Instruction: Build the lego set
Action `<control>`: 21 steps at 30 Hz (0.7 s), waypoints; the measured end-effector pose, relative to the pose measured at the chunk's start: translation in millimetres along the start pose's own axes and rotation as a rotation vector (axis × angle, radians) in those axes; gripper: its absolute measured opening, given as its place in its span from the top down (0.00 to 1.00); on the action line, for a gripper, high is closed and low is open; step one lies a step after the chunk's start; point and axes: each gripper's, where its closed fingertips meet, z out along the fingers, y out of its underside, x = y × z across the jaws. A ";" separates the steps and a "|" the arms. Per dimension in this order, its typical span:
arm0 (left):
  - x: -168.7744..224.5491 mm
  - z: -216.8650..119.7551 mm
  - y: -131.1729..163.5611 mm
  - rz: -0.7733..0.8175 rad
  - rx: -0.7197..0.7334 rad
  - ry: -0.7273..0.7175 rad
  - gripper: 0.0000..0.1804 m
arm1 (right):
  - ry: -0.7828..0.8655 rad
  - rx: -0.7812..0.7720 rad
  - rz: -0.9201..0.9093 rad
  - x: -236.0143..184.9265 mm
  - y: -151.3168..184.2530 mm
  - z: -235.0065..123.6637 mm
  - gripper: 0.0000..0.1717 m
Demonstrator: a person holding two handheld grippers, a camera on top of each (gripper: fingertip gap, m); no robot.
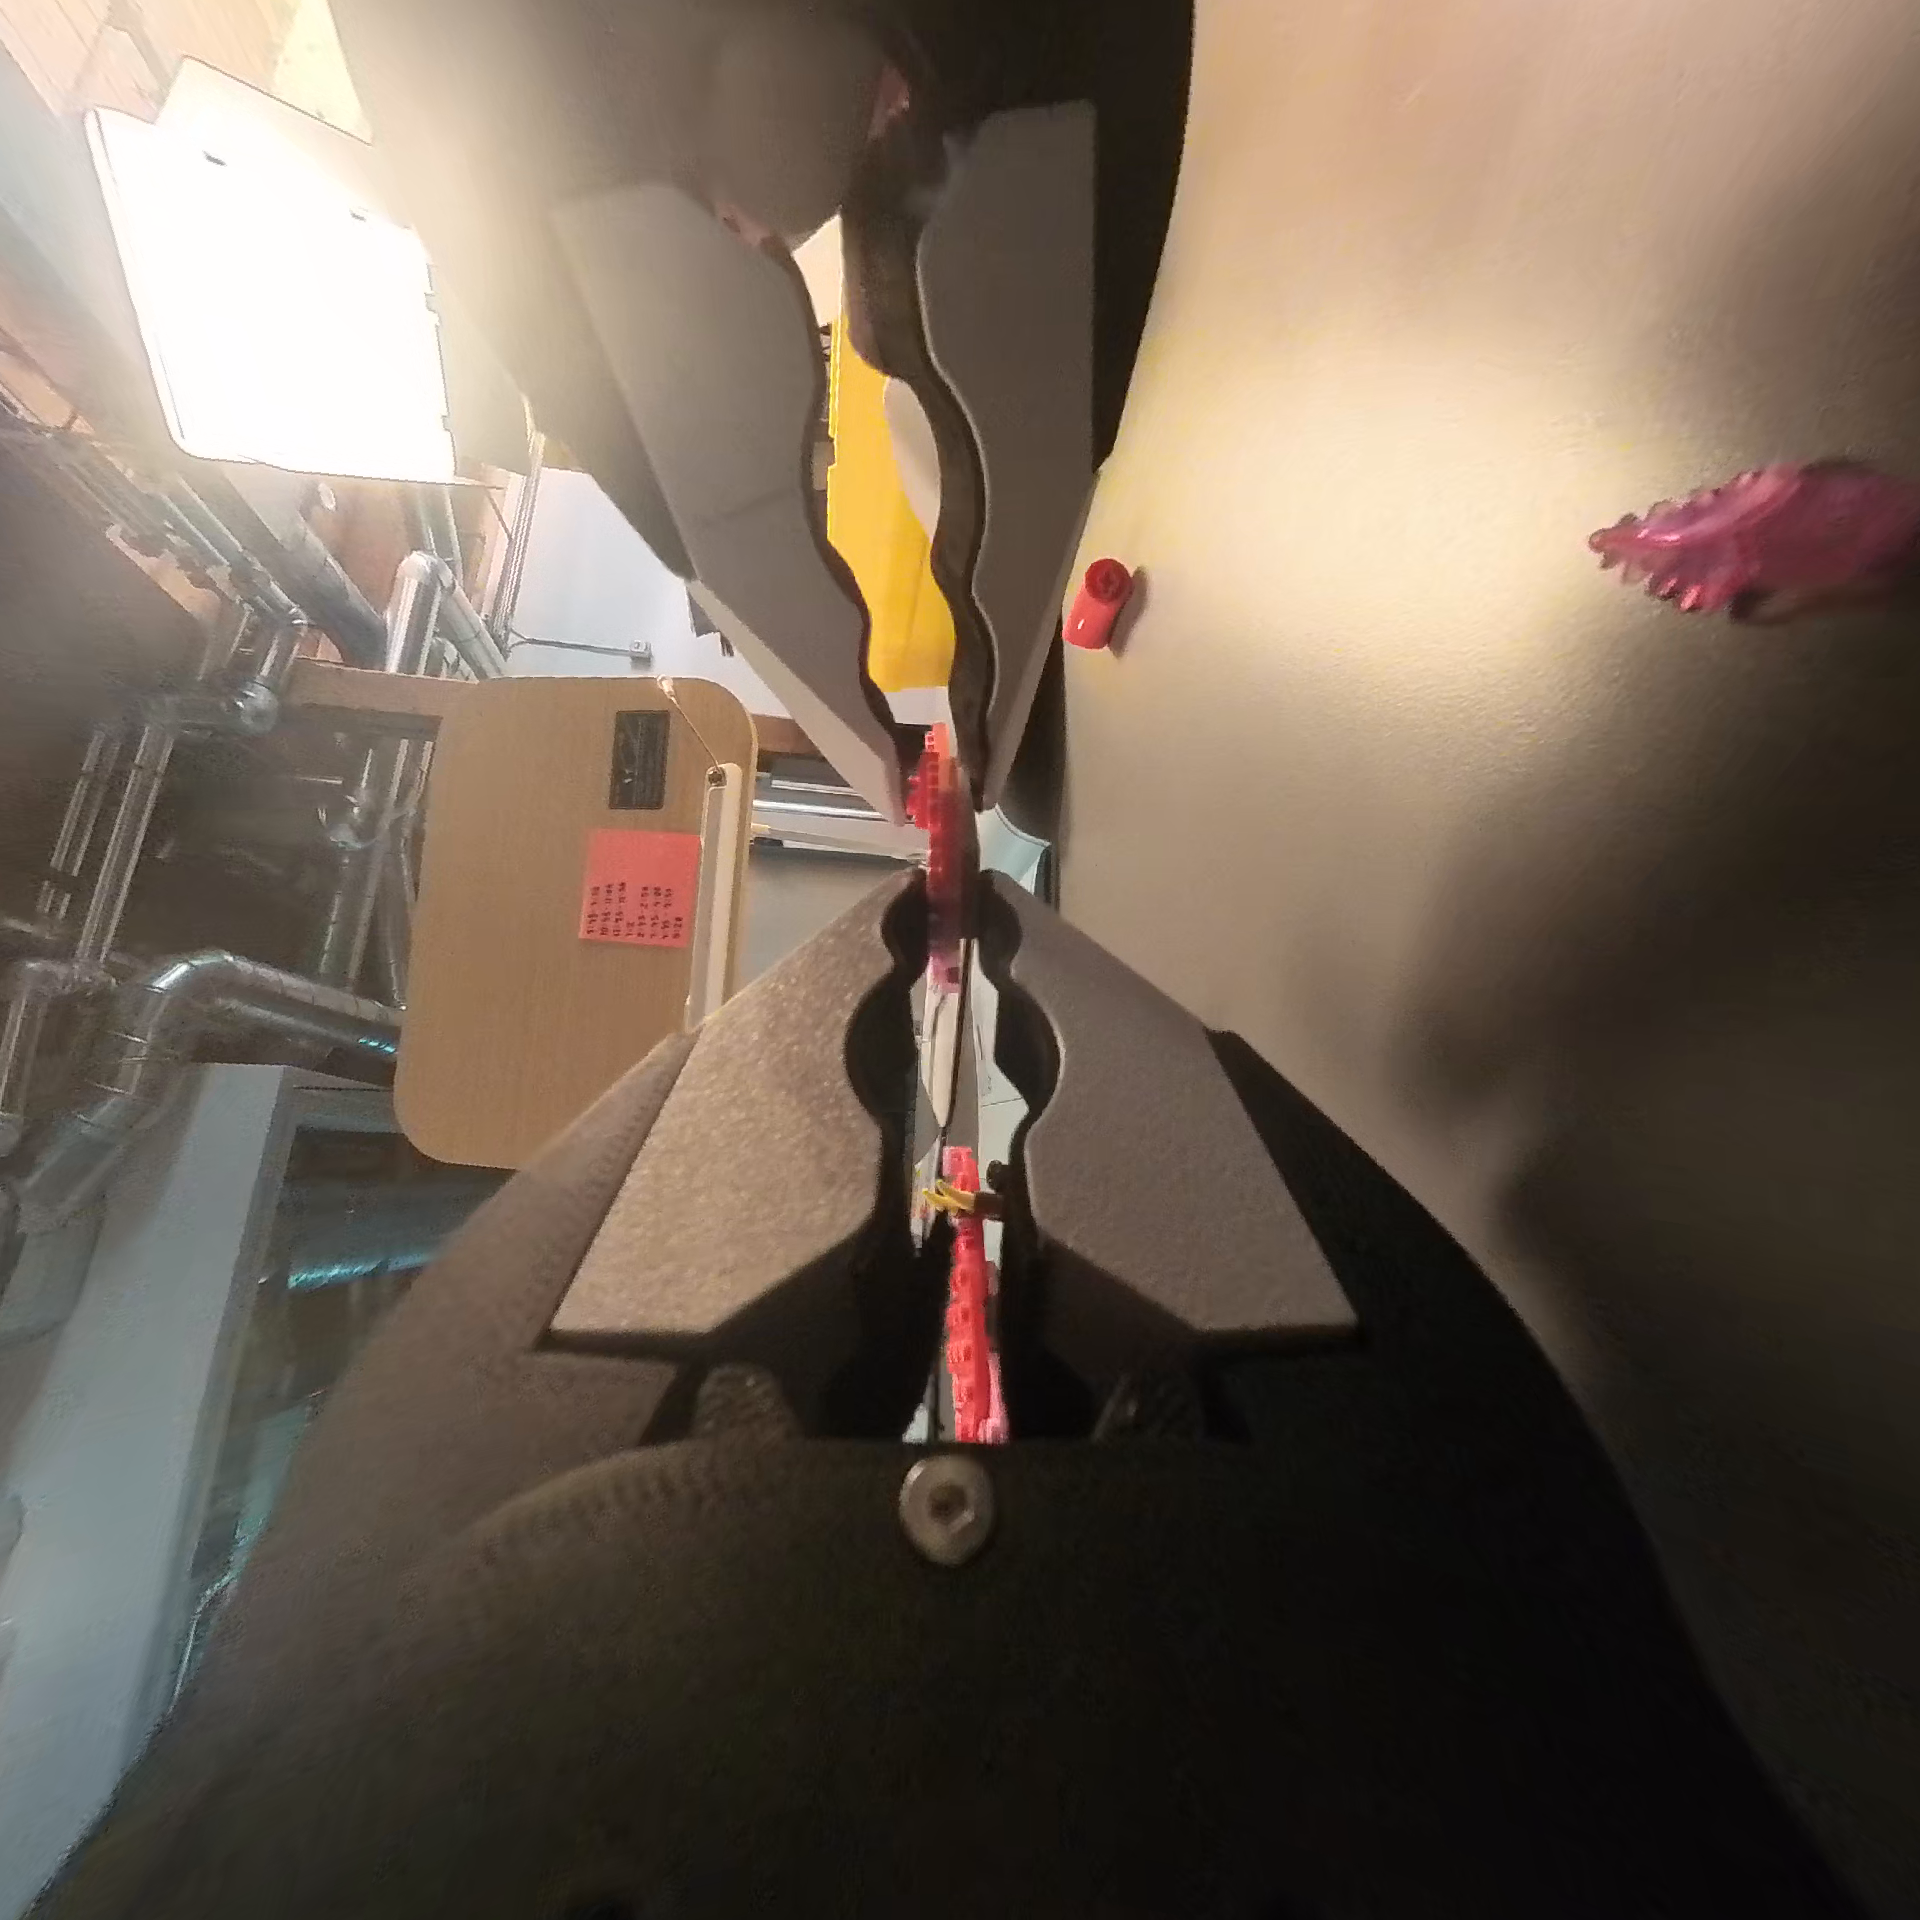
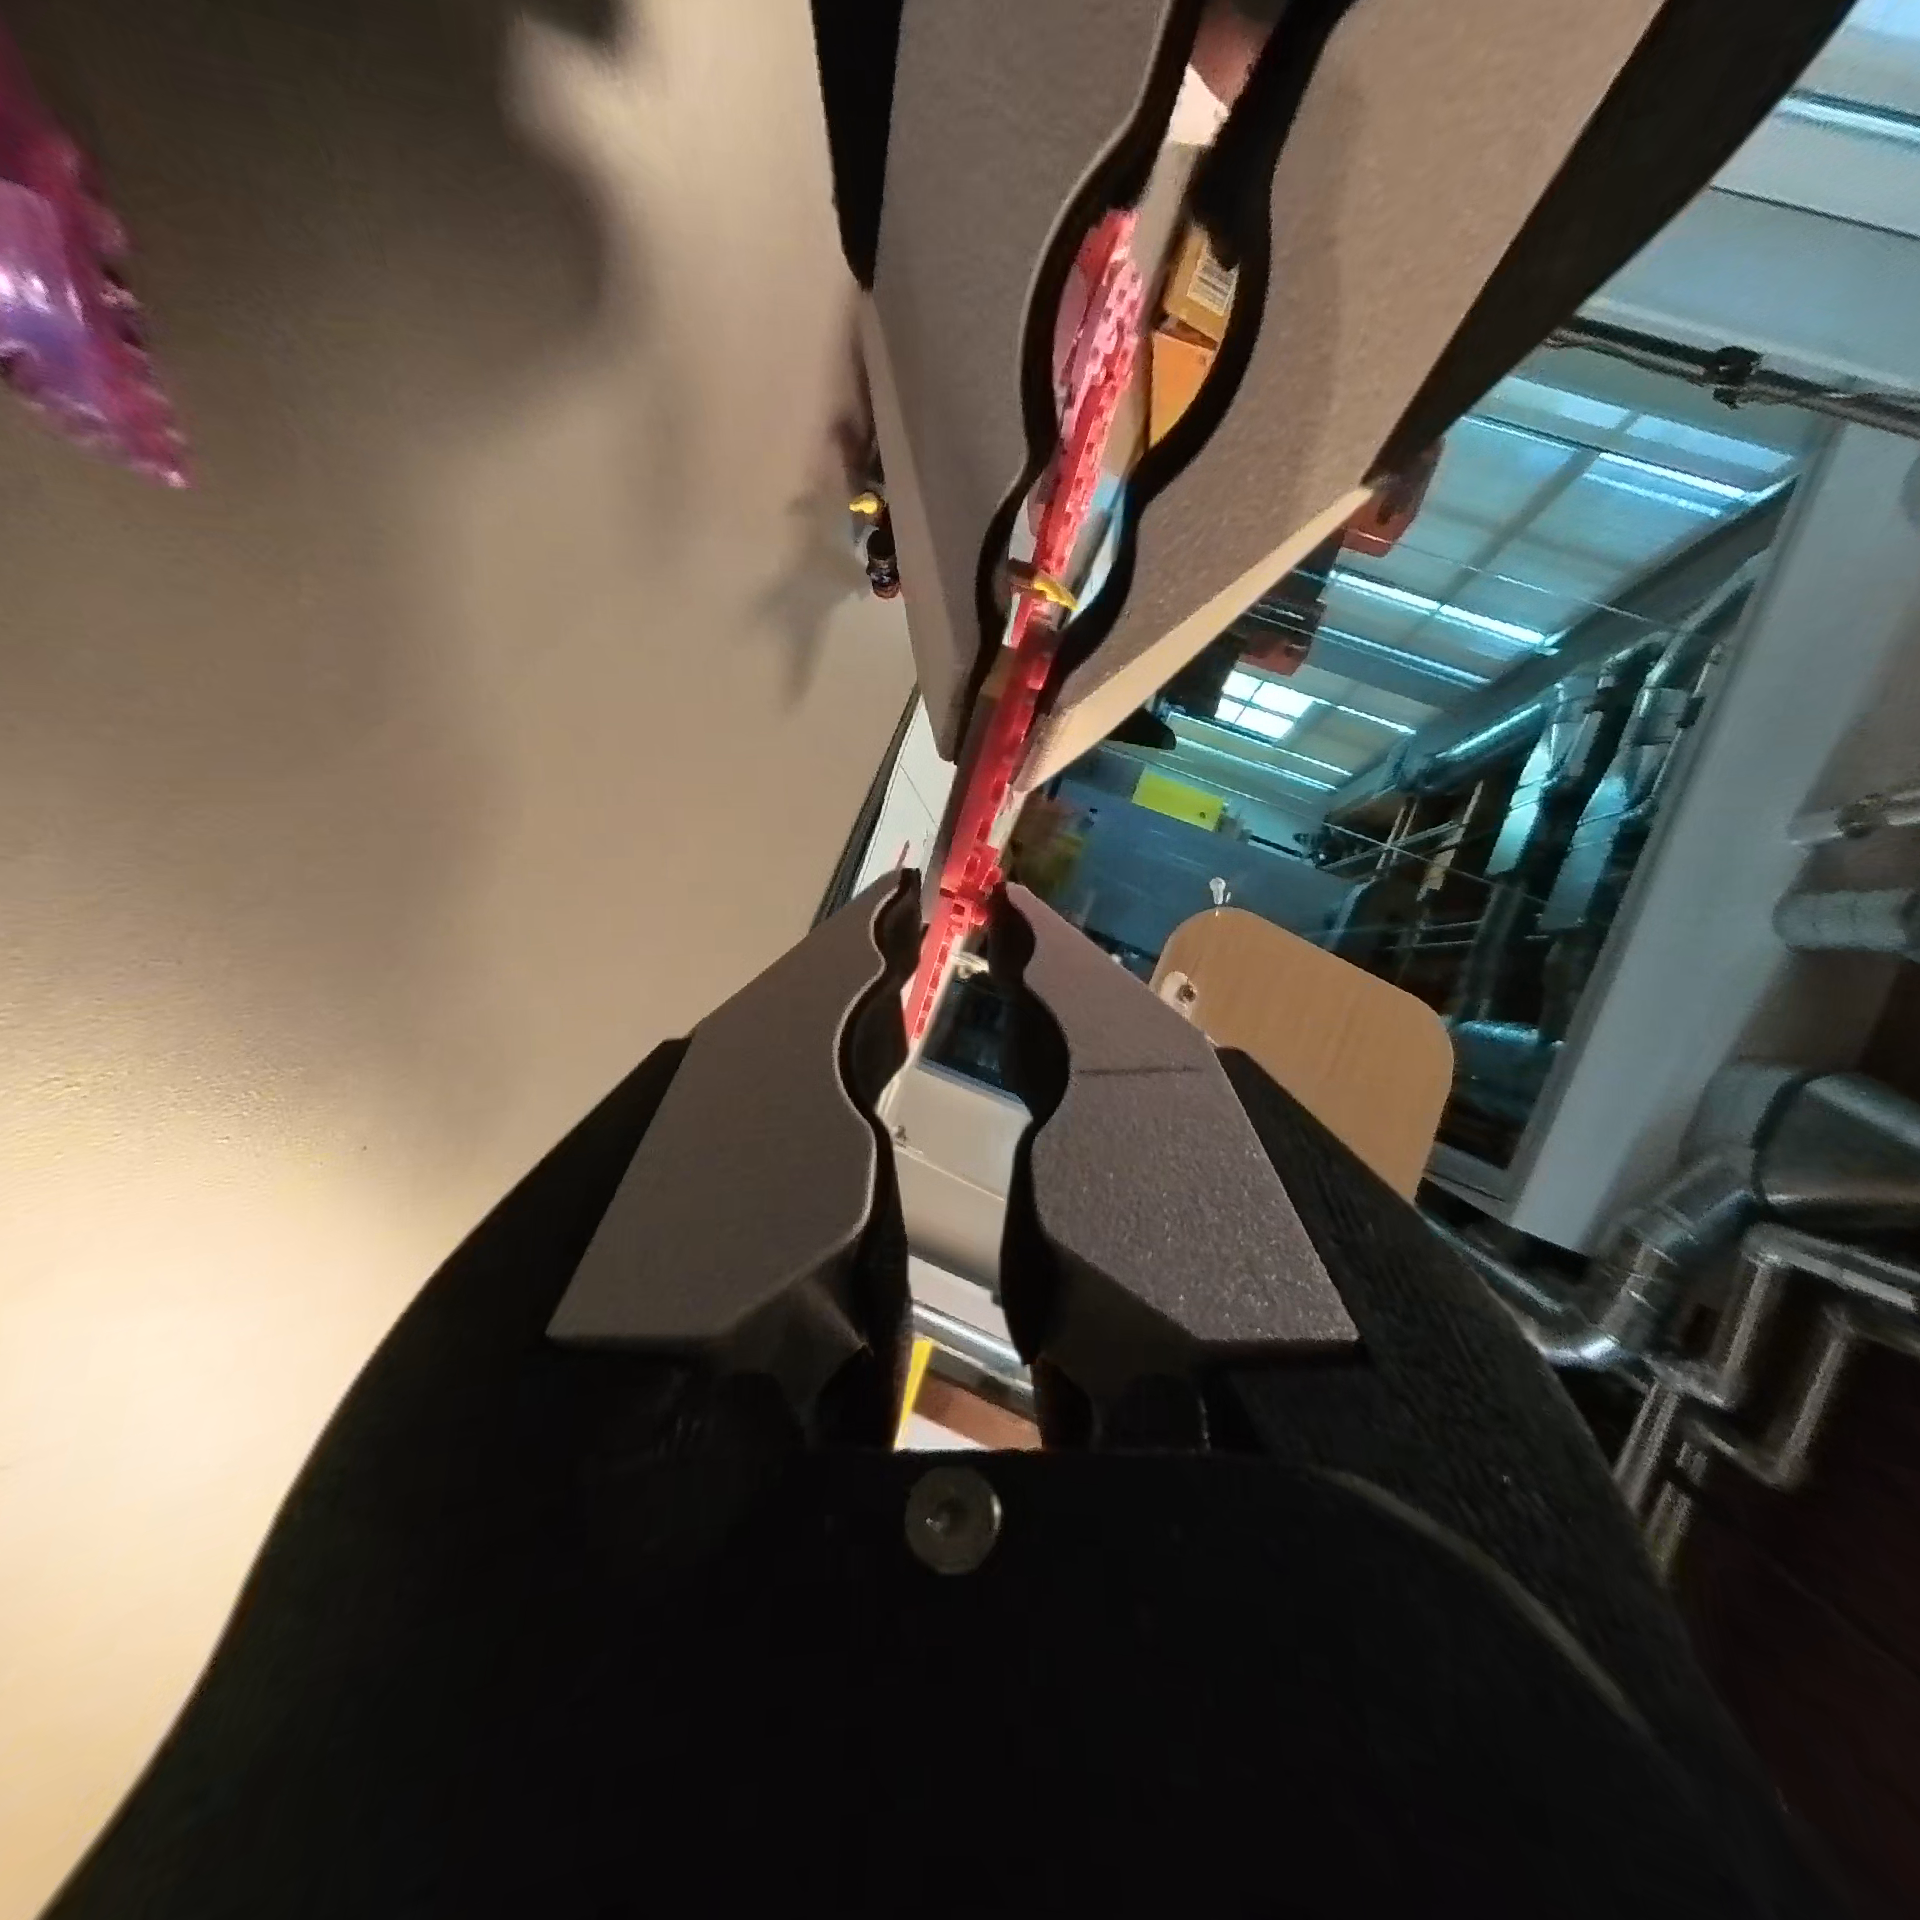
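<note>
Both of your jaws are clamped on the same thing: a thin red studded toy-brick plate (image 1: 948, 831), held edge-on in the air between the two tools. Your left gripper (image 1: 951, 883) pinches one end of it, and your right gripper (image 2: 956, 894) pinches the opposite end, so the two tools face each other tip to tip with the plate bridging them. In the right wrist view the red plate (image 2: 997, 758) runs slantwise from your own fingertips into the other tool's jaws, with a small yellow piece (image 2: 1055, 590) stuck on it. Beside you is the pale table (image 1: 1455, 727), with a red cylinder piece (image 1: 1099, 603) near the tools and a translucent purple piece (image 1: 1766, 540) well apart.
</note>
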 end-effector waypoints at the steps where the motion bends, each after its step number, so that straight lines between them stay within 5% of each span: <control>1: 0.9 0.1 0.2 0.003 -0.001 0.003 0.96 | -0.004 -0.001 -0.003 -0.7 -0.1 0.2 0.94; 9: -1.1 0.9 3.5 -0.007 -0.012 -0.001 0.97 | 0.069 0.025 0.163 3.6 0.0 2.6 0.93; 13: -0.9 0.9 3.0 -0.002 -0.013 -0.005 0.97 | 0.065 0.023 0.295 -2.0 2.6 1.6 0.77; 21: 3.8 2.4 5.5 0.008 -0.033 0.020 0.97 | 0.097 0.007 0.209 -8.6 -5.2 4.0 0.85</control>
